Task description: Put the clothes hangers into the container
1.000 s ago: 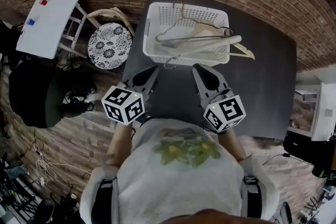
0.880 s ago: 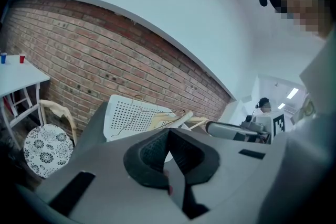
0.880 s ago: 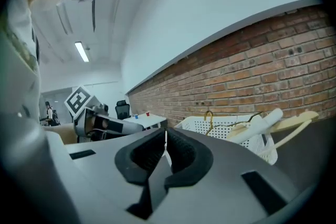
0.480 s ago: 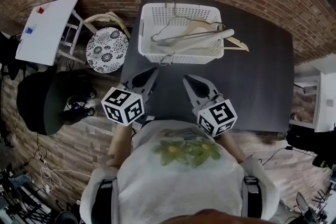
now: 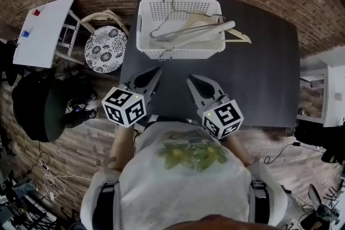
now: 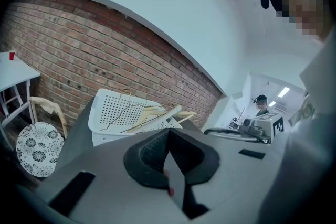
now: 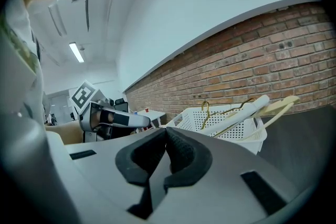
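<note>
A white perforated basket (image 5: 180, 51) stands at the far side of the dark table (image 5: 259, 78). Several hangers (image 5: 200, 30) lie piled in it, wire, white and wooden; the wooden one juts over its right rim. My left gripper (image 5: 154, 72) and right gripper (image 5: 191, 81) hover side by side over the table's near part, a short way short of the basket. Both are shut with nothing in them. The left gripper view shows its shut jaws (image 6: 168, 131) below the basket (image 6: 113, 113). In the right gripper view the jaws (image 7: 167, 130) also meet, with the basket (image 7: 231, 124) ahead to the right.
Left of the table are a round flower-patterned stool (image 5: 105, 49), a small white table (image 5: 42, 28) and a black chair (image 5: 33, 107). Brick surrounds the table. White furniture (image 5: 334, 94) stands off its right side.
Both grippers have drawn back from the basket toward me, the right one more, shifting left. The basket and hangers lie as before.
</note>
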`<state>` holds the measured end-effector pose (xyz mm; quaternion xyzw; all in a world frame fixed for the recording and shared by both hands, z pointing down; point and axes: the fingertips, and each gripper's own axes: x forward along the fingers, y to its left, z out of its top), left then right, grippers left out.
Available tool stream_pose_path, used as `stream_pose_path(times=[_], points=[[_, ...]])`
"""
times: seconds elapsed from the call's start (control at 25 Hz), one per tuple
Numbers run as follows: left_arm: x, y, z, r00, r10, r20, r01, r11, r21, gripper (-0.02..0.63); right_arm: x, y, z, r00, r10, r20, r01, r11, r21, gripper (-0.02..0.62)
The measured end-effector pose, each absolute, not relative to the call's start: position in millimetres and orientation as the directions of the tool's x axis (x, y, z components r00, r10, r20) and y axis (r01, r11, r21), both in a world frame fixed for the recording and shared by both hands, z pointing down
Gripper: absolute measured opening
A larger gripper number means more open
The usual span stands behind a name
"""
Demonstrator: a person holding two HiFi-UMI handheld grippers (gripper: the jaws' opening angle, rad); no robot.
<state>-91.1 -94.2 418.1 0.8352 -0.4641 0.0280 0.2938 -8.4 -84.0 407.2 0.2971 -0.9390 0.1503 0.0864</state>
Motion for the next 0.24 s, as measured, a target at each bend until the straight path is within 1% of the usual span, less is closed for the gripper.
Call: stream_pose_path(times=[0.24], points=[[-84,-90,406,0.595,-0.757,0.27,-0.763,-0.428,0.485,0.028,-3,-79,409,-0.803,-0.54,0.254,-0.592,0.771,-0.235,0.031]])
